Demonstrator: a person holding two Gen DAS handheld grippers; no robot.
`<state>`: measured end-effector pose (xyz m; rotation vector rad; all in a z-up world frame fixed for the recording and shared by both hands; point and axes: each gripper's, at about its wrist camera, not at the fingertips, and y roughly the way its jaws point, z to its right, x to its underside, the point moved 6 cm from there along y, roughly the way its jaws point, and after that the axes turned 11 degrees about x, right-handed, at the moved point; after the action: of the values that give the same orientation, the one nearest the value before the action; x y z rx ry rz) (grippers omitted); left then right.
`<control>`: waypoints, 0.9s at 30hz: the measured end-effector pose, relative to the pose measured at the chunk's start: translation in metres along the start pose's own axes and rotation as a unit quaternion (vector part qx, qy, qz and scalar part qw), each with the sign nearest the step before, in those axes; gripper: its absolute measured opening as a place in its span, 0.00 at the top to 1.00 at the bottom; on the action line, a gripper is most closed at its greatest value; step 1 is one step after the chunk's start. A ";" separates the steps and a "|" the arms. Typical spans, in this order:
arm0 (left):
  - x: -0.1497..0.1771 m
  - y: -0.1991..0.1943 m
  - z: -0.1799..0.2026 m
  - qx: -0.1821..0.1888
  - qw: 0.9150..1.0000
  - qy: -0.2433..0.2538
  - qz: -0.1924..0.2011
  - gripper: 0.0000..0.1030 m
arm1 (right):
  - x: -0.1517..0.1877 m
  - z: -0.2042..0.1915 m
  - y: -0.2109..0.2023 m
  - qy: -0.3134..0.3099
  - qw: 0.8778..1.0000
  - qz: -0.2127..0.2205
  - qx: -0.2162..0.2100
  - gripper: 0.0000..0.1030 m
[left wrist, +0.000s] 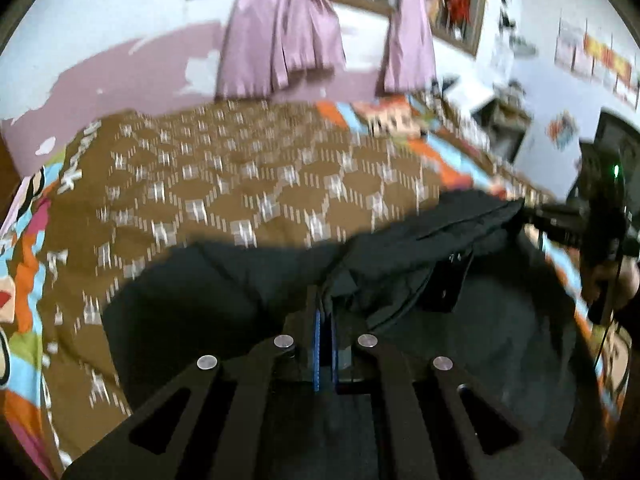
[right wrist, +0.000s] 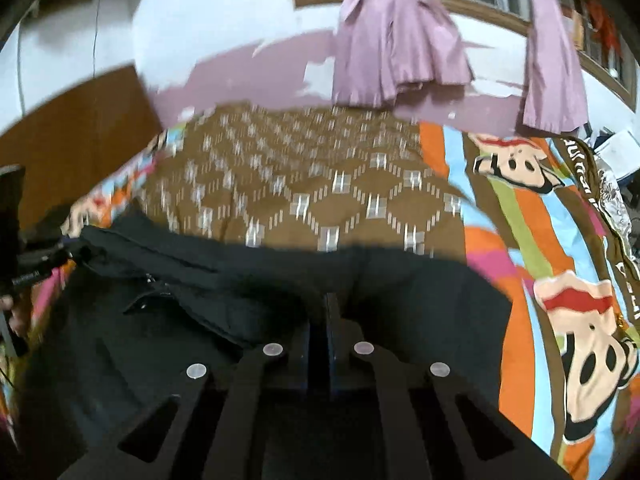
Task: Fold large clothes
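On bed, six o'clock: large black soft fabric garment, limp, light, slides easily; left tongs and right tongs pinching its edge; hold hem corners.

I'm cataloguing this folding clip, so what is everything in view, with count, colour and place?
black fabric garment: one, black, near edge of the bed, on the brown cloth.
brown diamond-patterned cloth: one, brown with white marks, across the bed.
striped cartoon bedsheet: one, orange, blue, green, under the brown cloth.
mauve curtains: two drapes, mauve, at the window behind.
wooden panel: one, brown, left of bed.
left tool: one, black, shut on the garment.
right tool: one, black, shut on the garment.
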<state>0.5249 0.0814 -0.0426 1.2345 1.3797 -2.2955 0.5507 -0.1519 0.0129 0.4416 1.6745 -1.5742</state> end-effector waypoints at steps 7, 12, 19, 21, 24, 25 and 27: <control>0.052 0.054 0.002 -0.034 0.997 0.008 -0.075 0.98 | 0.051 -0.012 0.035 -0.035 0.998 -0.051 0.019 0.95; 0.056 0.077 -0.009 -0.056 0.996 0.002 -0.074 0.98 | 0.060 -0.016 0.057 -0.037 0.997 -0.060 0.037 0.95; 0.051 0.037 -0.013 0.020 0.999 -0.027 -0.020 0.93 | 0.056 0.000 0.025 -0.003 0.999 -0.040 0.025 0.64; 0.049 0.020 -0.013 0.031 0.999 -0.036 -0.007 0.92 | 0.051 0.008 0.008 0.007 0.999 -0.028 0.019 0.52; 0.035 -0.009 -0.013 0.036 0.998 -0.039 0.026 0.92 | 0.031 0.024 -0.023 0.038 0.999 0.006 -0.003 0.49; 0.028 -0.021 -0.014 0.041 0.997 -0.045 0.049 0.91 | 0.021 0.027 -0.028 0.047 0.999 0.017 -0.007 0.48; 0.004 -0.038 -0.019 0.048 0.991 -0.066 0.104 0.80 | -0.001 0.031 -0.032 0.072 0.997 0.032 -0.014 0.48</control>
<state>0.5123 0.1184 -0.0250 1.1692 1.0545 -2.2747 0.5381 -0.1869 0.0372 0.6006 1.7692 -1.5004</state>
